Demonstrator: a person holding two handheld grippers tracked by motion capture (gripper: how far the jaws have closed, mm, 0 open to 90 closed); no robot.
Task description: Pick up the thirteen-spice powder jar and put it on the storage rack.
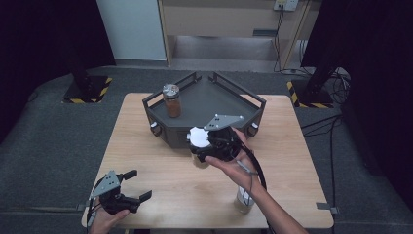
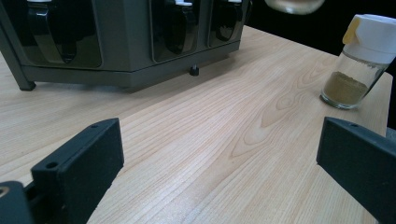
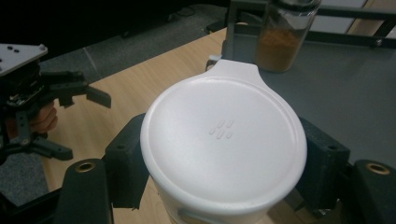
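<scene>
A person's right claw (image 3: 224, 154) clamps a white-lidded spice jar (image 3: 223, 144) by its cap, jaws pressed to either side, and holds it clear of the wooden worktop (image 1: 160, 161) just in front of the dark grey spice rack (image 1: 253, 109). Gripping at the lid keeps the jar upright and leaves its base free, which would suit lowering it onto the rack's flat tray. One jar of orange-brown powder with a metal lid (image 1: 171, 100) stands on the rack's left side, so the lifted one appears bound for the bare floor beside it. A third jar with a white cap and yellowish-brown powder (image 2: 357, 63) stands on the worktop well in front of the rack, seemingly next in line. The left claw (image 1: 129, 185) rests low near the worktop's front left corner, far from the rack, jaws spread wide and gripping nothing, out of the working hand's way.
</scene>
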